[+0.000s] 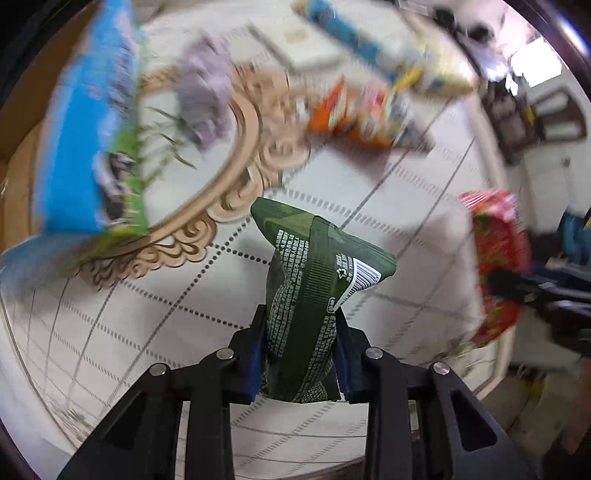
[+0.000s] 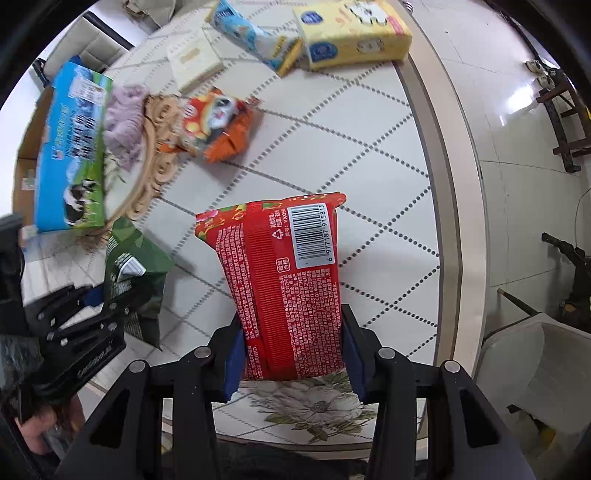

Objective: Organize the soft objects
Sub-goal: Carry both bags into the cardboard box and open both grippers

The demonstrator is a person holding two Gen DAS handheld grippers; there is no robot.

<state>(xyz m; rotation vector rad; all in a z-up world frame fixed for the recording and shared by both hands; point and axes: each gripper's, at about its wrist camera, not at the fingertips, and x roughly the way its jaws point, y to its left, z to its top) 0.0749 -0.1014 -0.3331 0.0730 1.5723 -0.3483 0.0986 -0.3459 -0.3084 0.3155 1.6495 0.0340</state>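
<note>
My left gripper [image 1: 300, 325] is shut on a dark green soft pack [image 1: 314, 273] and holds it above the round table. My right gripper [image 2: 291, 325] is shut on a red soft pack [image 2: 284, 280] with a barcode, held above the table's near edge. In the right wrist view the green pack [image 2: 135, 258] and the left gripper [image 2: 96, 299] are at the left. In the left wrist view the red pack [image 1: 496, 258] is at the right, blurred.
On the table [image 2: 332, 147] lie a blue-green milk carton box [image 2: 70, 147], a lilac cloth [image 2: 125, 118], an orange snack pack [image 2: 218, 122], a yellow tissue pack [image 2: 354, 33], a light blue pack [image 2: 251, 33] and a white box [image 2: 192, 59]. Table edge runs at right [image 2: 450, 184].
</note>
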